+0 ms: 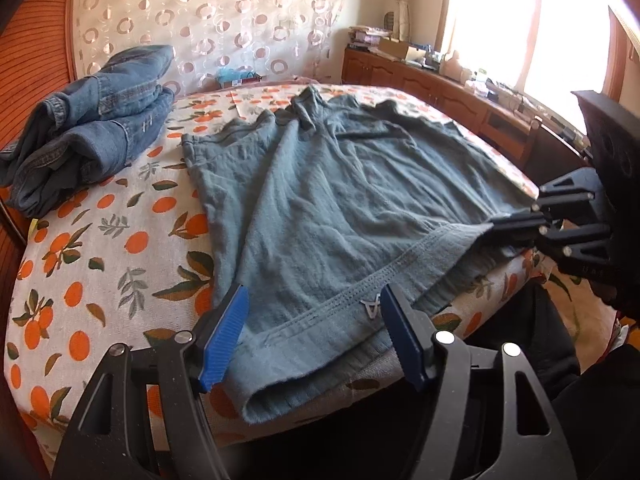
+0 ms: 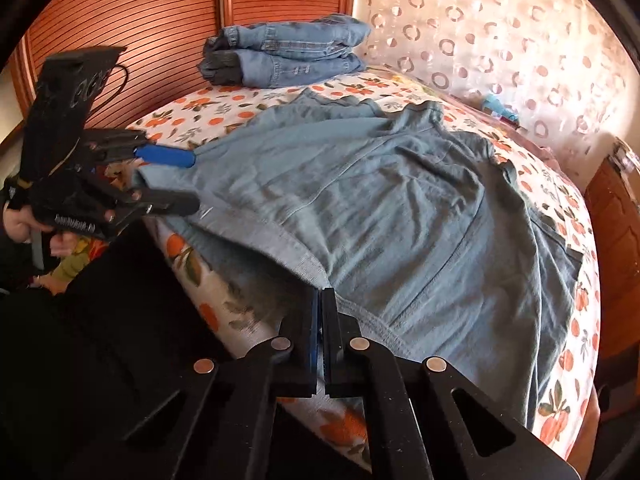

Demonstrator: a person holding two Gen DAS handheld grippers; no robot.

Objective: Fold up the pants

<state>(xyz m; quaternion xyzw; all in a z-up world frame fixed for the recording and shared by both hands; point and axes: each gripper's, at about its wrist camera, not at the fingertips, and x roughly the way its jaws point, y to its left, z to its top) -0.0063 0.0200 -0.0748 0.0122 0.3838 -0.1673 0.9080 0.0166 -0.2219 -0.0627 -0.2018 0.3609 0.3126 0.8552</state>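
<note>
A: So, where are the pants?

B: Spread across the bed [image 1: 80, 264], filling the middle of both views. The grey-blue pants [image 1: 340, 200] lie fairly flat but wrinkled on the orange-patterned sheet, with the stitched hem running along the lower edge of the left wrist frame.

A: And the left gripper?

B: The left gripper [image 1: 316, 332] sits at the bottom centre of its own frame, its blue-padded fingers [image 1: 224, 340] spread wide on either side of the hem. Cloth lies between them, but they are not closed on it. In the right wrist view the same gripper [image 2: 188, 184] shows at middle left, fingers apart around the pants' edge.

A: The right one?

B: The right gripper [image 2: 320, 308] is at the bottom centre of its frame, fingers pressed together and pinching the hem of the pants [image 2: 380, 208]. From the left wrist view it [image 1: 496, 228] comes in at the right edge, nipping the same edge so the cloth there looks slightly raised off the sheet.

A: Anything else on the bed?

B: A pile of folded jeans [image 1: 84, 128] in the upper left of the left wrist frame, well apart from the pants. In the right wrist view the jeans [image 2: 284, 56] sit at top centre, before a slatted wooden panel [image 2: 152, 12].
</note>
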